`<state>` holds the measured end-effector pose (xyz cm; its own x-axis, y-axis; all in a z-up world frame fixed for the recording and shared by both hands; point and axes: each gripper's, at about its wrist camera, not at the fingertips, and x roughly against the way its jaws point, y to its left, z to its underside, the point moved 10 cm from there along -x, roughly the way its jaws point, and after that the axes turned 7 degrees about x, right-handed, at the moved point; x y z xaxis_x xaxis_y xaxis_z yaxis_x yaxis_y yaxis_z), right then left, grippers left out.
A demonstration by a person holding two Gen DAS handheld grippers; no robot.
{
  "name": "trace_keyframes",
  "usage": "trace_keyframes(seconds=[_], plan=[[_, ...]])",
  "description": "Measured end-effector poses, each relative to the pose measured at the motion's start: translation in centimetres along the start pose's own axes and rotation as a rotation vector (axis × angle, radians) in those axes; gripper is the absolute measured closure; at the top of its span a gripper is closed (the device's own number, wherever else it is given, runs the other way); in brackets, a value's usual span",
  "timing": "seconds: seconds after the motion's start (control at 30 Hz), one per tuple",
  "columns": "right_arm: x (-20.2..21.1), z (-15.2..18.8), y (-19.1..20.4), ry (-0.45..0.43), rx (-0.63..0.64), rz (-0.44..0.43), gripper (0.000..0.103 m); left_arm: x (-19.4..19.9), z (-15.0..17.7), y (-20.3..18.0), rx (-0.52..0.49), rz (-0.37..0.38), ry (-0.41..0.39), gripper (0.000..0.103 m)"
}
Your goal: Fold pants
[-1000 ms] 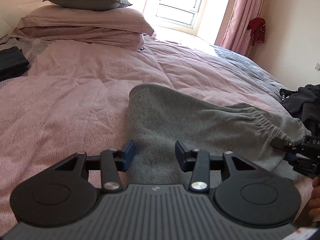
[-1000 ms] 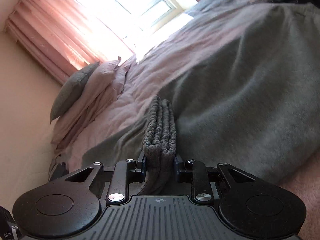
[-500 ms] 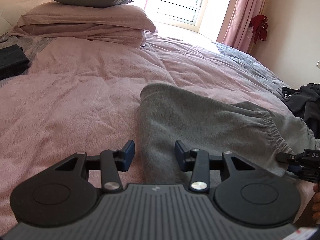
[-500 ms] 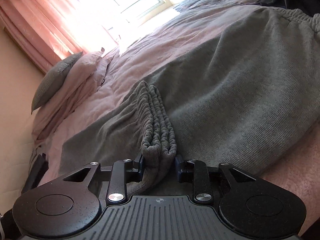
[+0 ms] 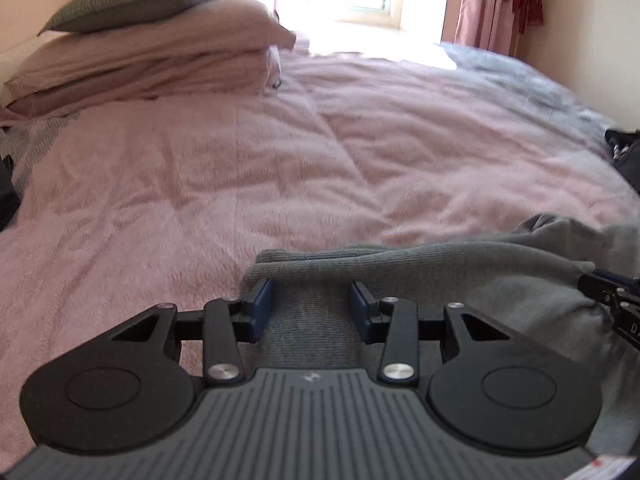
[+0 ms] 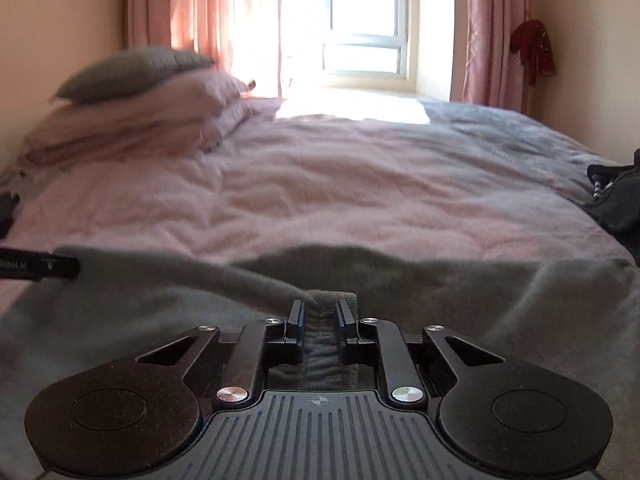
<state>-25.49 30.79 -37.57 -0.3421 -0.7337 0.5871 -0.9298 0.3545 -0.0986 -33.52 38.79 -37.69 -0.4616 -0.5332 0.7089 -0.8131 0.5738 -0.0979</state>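
Grey sweatpants (image 5: 460,264) lie bunched across the near side of the pink bed cover (image 5: 280,168). My left gripper (image 5: 311,309) is open and low over the pants' left end, so the cloth lies between its blue pads (image 5: 261,307) and a folded edge sits just ahead of them. In the right wrist view the pants (image 6: 460,292) spread across the foreground, and my right gripper (image 6: 320,316) is shut on a gathered ridge of the cloth. The right gripper's tip (image 5: 612,300) shows at the right edge of the left wrist view. The left gripper's finger (image 6: 40,269) shows at the far left.
Stacked pink pillows with a grey cushion (image 5: 136,0) sit at the bed's head on the left. Dark clothes (image 6: 616,200) lie at the right edge of the bed, and a dark item (image 5: 8,196) at the left. Behind are a bright window (image 6: 360,40), pink curtains and a red garment (image 6: 534,48).
The right gripper has swung level while holding the pants and drawn them into a bunch toward the near edge. The left gripper has come down, so the pants' folded end now lies between its pads.
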Motion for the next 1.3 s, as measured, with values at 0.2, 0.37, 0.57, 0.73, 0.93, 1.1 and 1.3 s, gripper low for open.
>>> trace_keyframes(seconds=[0.2, 0.37, 0.57, 0.73, 0.93, 1.1, 1.3], plan=[[0.4, 0.6, -0.6, 0.012, 0.022, -0.032, 0.091, 1.3, 0.8, 0.5, -0.006, -0.012, 0.009, 0.068], [8.3, 0.6, -1.0, -0.078, -0.009, -0.06, 0.091, 8.5, 3.4, 1.2, 0.038, 0.011, -0.004, 0.069], [9.8, 5.1, 1.0, -0.002, 0.083, -0.049, 0.091, 11.6, 8.8, 0.9, 0.031, -0.023, 0.012, 0.067], [9.3, 5.2, 1.5, 0.043, 0.124, -0.03, 0.091, 12.0, 8.8, 0.8, 0.079, -0.066, 0.032, 0.067], [12.7, 6.0, 0.6, 0.047, 0.03, -0.062, 0.059, 14.4, 9.4, -0.3, 0.057, -0.08, 0.025, 0.06], [14.9, 7.2, -0.3, 0.058, -0.013, -0.067, 0.058, 15.9, 10.0, -1.0, 0.05, -0.082, 0.015, 0.059], [16.6, 8.0, -2.9, 0.049, -0.062, -0.042, 0.058, 16.3, 11.7, -0.3, 0.073, -0.114, 0.035, 0.055]])
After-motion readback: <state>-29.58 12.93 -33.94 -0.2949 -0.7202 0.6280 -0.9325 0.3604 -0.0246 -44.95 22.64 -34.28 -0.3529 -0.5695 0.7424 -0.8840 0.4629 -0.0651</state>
